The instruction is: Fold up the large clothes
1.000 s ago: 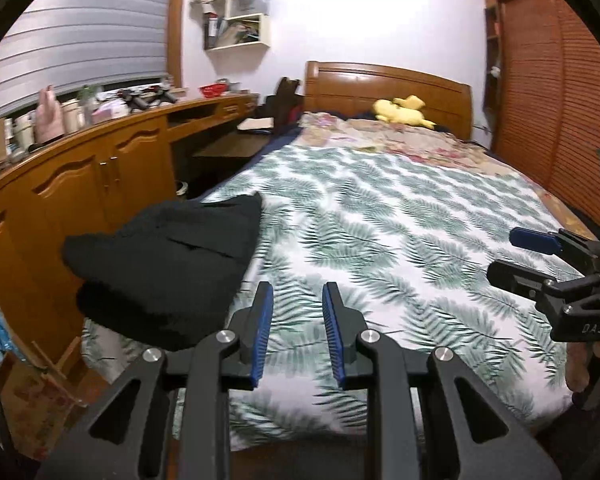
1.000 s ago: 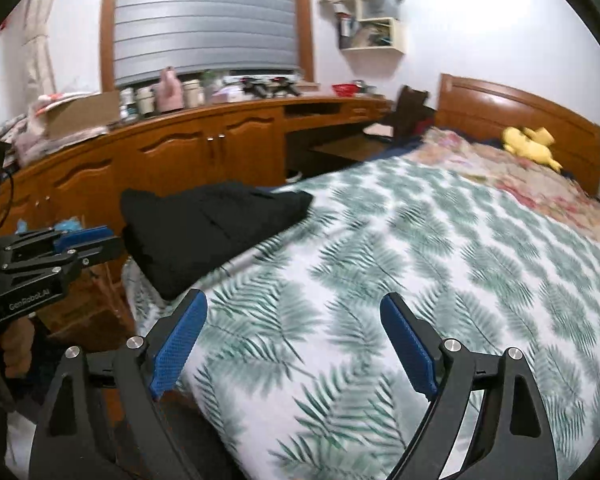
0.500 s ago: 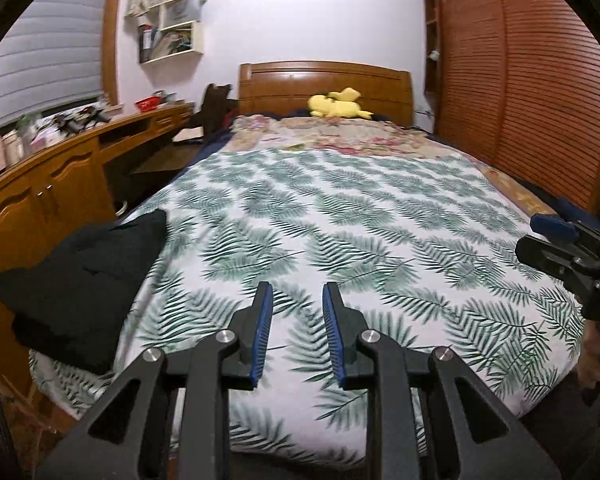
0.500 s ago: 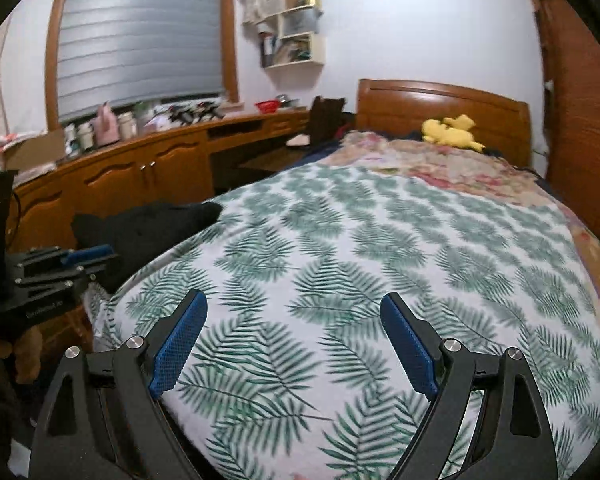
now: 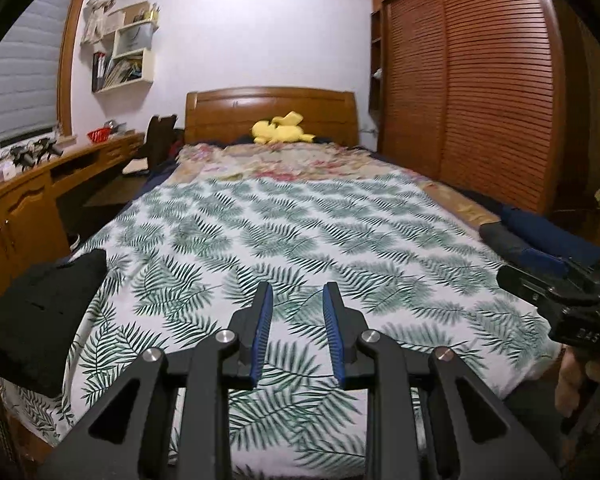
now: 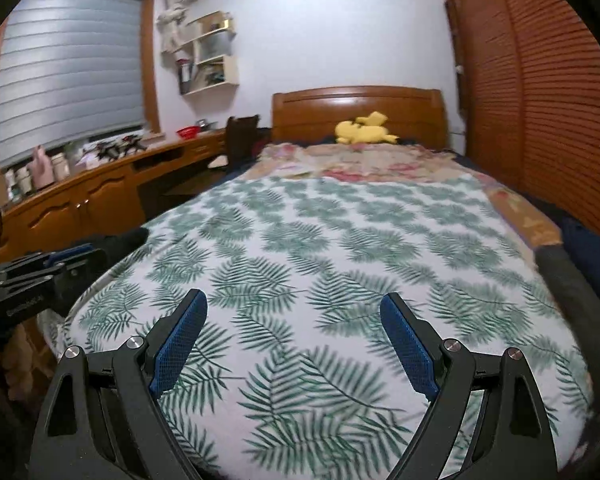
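A folded black garment [image 5: 40, 312] lies on the bed's near left corner; in the right wrist view only its tip [image 6: 130, 238] shows behind the other gripper. At the bed's right edge lie a dark grey garment [image 5: 500, 236] [image 6: 560, 276] and a navy one [image 5: 548, 236] [image 6: 592, 248]. My left gripper [image 5: 298, 296] [image 6: 80, 264] hovers over the fern-print sheet [image 5: 300, 232] with a narrow gap and nothing in it. My right gripper [image 6: 294, 300] [image 5: 528, 272] stands wide open above the sheet [image 6: 320, 240], holding nothing.
A yellow plush toy [image 5: 278, 132] and a floral blanket [image 5: 292, 164] lie near the wooden headboard [image 5: 272, 108]. A long wooden cabinet [image 6: 80, 204] with clutter runs along the left. Louvred wardrobe doors [image 5: 480, 100] stand to the right of the bed.
Both views have swung to the right across the bed. The black garment has slid to the left edge of each view. The grey and navy clothes at the right edge have come into sight.
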`<state>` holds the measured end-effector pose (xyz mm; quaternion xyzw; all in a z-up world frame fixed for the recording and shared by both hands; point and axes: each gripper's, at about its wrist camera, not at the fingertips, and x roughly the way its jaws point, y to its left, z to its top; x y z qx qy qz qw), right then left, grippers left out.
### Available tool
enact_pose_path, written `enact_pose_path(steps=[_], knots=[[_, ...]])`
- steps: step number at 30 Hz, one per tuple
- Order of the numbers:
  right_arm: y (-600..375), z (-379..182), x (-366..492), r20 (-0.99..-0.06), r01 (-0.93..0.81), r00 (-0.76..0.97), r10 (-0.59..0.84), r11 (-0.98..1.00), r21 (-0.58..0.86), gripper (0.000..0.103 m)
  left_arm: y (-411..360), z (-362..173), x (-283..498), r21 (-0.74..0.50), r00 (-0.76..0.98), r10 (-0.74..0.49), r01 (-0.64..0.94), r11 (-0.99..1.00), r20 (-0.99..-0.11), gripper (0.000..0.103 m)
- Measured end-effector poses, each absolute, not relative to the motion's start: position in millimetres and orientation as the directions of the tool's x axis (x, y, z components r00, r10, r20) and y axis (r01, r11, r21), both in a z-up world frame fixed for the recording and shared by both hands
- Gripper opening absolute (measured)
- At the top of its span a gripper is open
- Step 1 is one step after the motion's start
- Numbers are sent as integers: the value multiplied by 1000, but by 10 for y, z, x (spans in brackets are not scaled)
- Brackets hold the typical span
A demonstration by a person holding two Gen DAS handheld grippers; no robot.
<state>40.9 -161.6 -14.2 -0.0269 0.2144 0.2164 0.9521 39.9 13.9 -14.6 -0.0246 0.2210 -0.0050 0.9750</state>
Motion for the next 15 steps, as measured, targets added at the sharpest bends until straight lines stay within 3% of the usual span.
enact_pose_path(steps=[15], knots=[[-1940,381,-97,-306,-361,882,358,931,49,90,-204,397,-77,-51,930,-54,38,998,-363,25]])
